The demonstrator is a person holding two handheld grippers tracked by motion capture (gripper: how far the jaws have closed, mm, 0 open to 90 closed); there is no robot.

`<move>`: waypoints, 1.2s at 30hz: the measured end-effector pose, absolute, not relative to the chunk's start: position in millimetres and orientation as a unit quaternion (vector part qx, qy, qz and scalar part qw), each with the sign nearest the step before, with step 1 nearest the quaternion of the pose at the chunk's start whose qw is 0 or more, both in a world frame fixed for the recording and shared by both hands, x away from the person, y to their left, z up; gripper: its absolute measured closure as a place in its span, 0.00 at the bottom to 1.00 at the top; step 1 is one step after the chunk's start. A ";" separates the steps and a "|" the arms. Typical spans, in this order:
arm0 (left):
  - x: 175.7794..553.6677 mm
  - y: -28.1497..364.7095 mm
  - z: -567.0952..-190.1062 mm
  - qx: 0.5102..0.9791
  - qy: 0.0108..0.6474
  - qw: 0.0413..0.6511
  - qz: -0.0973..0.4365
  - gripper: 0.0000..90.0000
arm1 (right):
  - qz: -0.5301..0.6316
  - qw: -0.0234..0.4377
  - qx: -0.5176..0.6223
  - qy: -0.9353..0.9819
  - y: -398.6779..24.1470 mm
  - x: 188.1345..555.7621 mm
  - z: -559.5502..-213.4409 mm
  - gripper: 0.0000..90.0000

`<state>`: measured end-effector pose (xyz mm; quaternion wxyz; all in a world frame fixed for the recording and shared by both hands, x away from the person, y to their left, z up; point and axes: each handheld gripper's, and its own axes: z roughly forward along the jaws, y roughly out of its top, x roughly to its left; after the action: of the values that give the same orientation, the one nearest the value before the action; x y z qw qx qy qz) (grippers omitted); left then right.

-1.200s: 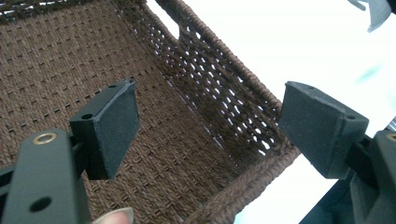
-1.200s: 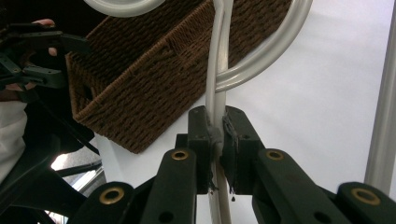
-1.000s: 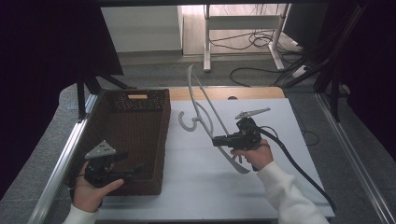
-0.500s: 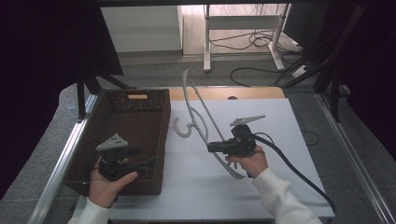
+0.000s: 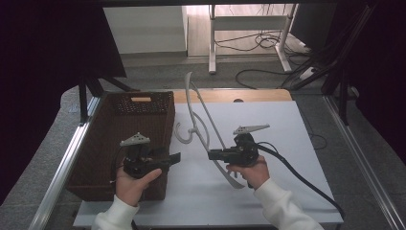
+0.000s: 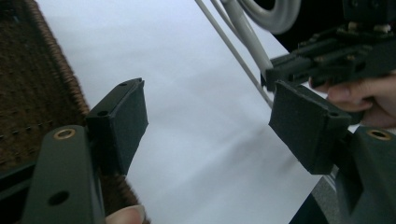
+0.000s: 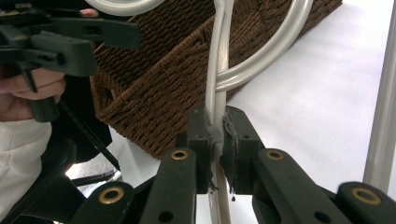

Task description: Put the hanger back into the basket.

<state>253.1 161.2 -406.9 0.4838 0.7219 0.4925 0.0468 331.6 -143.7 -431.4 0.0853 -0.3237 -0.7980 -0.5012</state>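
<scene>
A pale grey clothes hanger (image 5: 197, 122) stands tilted above the white table, its hook curling toward the basket. My right gripper (image 5: 213, 155) is shut on the hanger's lower arm; in the right gripper view the pads clamp the pale bar (image 7: 217, 100). My left gripper (image 5: 173, 158) is open over the right rim of the brown wicker basket (image 5: 103, 139), its jaws pointing at the right gripper. In the left gripper view the hanger (image 6: 243, 39) and the right gripper (image 6: 275, 79) lie just beyond its spread fingers (image 6: 121, 119).
The white table top (image 5: 282, 124) extends to the right of the hanger. A black cable (image 5: 301, 179) trails from the right gripper toward the near right edge. Metal rails (image 5: 356, 163) border the table on both sides.
The left gripper has moved right and forward to the basket's right rim. The right gripper has shifted left with the hanger, bringing the two grippers close together.
</scene>
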 end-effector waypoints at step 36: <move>292.6 117.2 -426.9 0.661 0.502 0.558 -0.023 0.54 | -0.546 0.105 -0.321 -0.767 -130.4 310.6 -440.1 0.91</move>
<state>292.6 117.2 -426.9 0.5575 0.6607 0.5021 -0.0227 310.6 -130.4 -440.1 0.1053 -0.3207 -0.7670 -0.5457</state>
